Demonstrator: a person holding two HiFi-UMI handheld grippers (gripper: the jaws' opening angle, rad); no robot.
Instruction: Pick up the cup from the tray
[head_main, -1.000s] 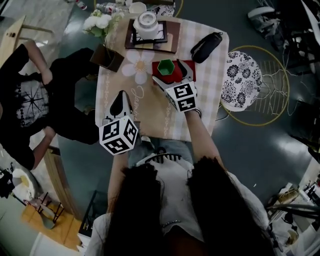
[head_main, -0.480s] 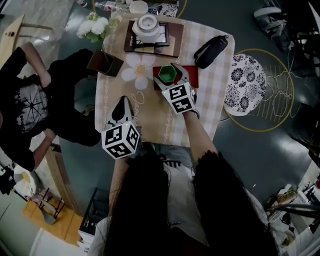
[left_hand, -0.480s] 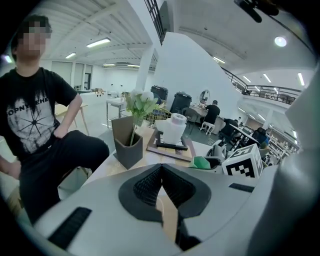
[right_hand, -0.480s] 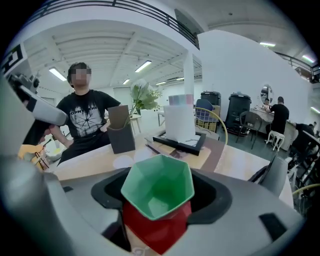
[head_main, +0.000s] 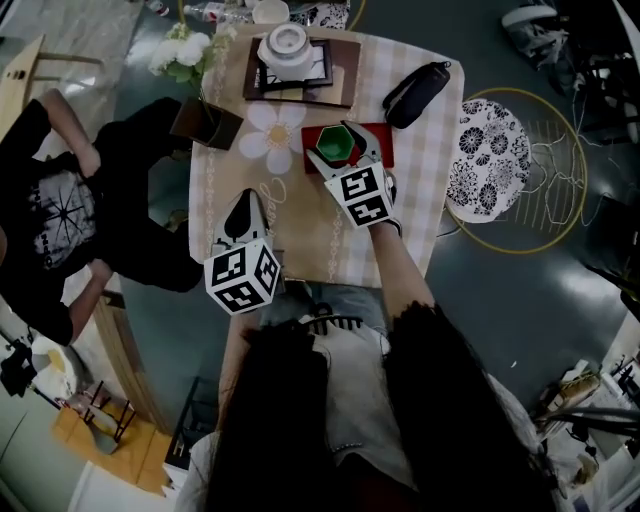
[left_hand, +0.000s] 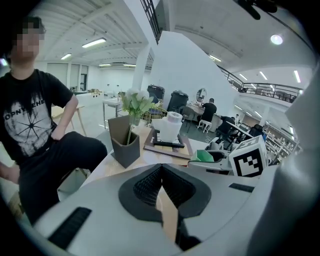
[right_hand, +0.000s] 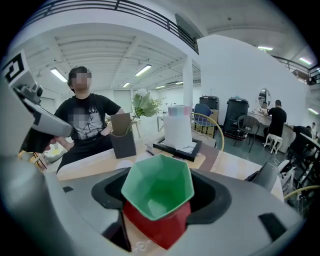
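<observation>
Right, the checked surface (head_main: 305, 235) filled the middle of my head view. A person in black (head_main: 60, 210) sat just off its left side, and a flower-patterned stool (head_main: 488, 160) stood off its right.

Left gripper (head_main: 243, 200) hung over the near left part of the surface. Its pads were pressed together with nothing between them, well apart from the tray.

Right gripper (head_main: 340, 150) reached further in, over the near edge of the tray. Its jaws were spread, and they had just been closing.

At the far end lay a dark wooden board (head_main: 340, 85) carrying a white jar (head_main: 285, 45). A black pouch (head_main: 415, 93) lay slantwise near the far right corner. A dark vase (head_main: 205, 122) with pale flowers (head_main: 180, 45) leaned at the far left edge, and a daisy-shaped mat (head_main: 272, 135) lay flat just left of the tray.

The red tray (head_main: 383, 140) sat in the middle of the surface, between the daisy mat and the pouch.

And the green cup (right_hand: 158, 190), faceted, upright and open-mouthed, stood on that tray. It was right between the right gripper's jaws, one pad close on either side of its walls, with its base on the red.
</observation>
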